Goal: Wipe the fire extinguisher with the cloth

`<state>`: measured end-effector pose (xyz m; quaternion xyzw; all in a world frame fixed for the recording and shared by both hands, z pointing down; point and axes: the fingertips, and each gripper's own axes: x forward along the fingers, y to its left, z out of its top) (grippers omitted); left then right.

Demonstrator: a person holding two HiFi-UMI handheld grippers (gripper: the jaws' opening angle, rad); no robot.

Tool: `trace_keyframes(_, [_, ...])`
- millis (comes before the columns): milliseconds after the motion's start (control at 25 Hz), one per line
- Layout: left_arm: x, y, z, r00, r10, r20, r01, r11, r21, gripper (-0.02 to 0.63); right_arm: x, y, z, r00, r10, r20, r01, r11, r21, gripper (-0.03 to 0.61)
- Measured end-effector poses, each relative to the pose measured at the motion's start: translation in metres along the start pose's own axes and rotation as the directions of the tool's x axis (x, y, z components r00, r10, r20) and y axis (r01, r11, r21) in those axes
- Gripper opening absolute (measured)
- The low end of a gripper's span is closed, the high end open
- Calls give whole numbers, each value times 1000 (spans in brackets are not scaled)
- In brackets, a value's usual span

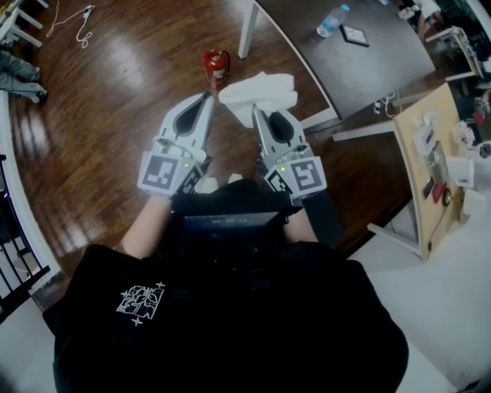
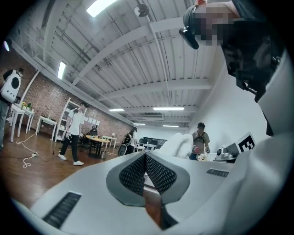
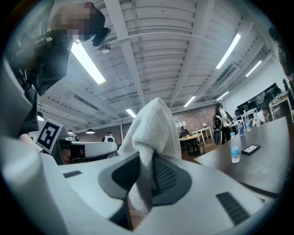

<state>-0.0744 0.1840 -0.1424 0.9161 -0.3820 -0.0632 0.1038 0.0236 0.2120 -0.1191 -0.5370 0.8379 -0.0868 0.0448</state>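
A small red fire extinguisher (image 1: pixel 215 66) stands on the wooden floor ahead of both grippers in the head view. My right gripper (image 1: pixel 267 111) is shut on a white cloth (image 1: pixel 259 92), which bunches out past its jaws; in the right gripper view the cloth (image 3: pixel 151 133) rises between the pads. My left gripper (image 1: pixel 204 98) is shut with nothing in it, its tip a short way below and left of the extinguisher. In the left gripper view its jaws (image 2: pixel 145 158) meet, and the extinguisher is not seen there.
A dark table (image 1: pixel 360 61) with a white leg (image 1: pixel 245 29) stands to the right, holding a water bottle (image 1: pixel 332 21) and a small dark device (image 1: pixel 355 34). A wooden board with hardware (image 1: pixel 430 165) leans at far right. People stand far off across the room (image 2: pixel 73 133).
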Motion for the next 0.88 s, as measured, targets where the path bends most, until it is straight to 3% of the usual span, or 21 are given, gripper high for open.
trace_keyframes(880, [-6, 6, 4, 1000, 24, 10, -24, 1000, 4, 0, 0, 2, -1, 1000, -5, -3, 5, 1000, -4, 84])
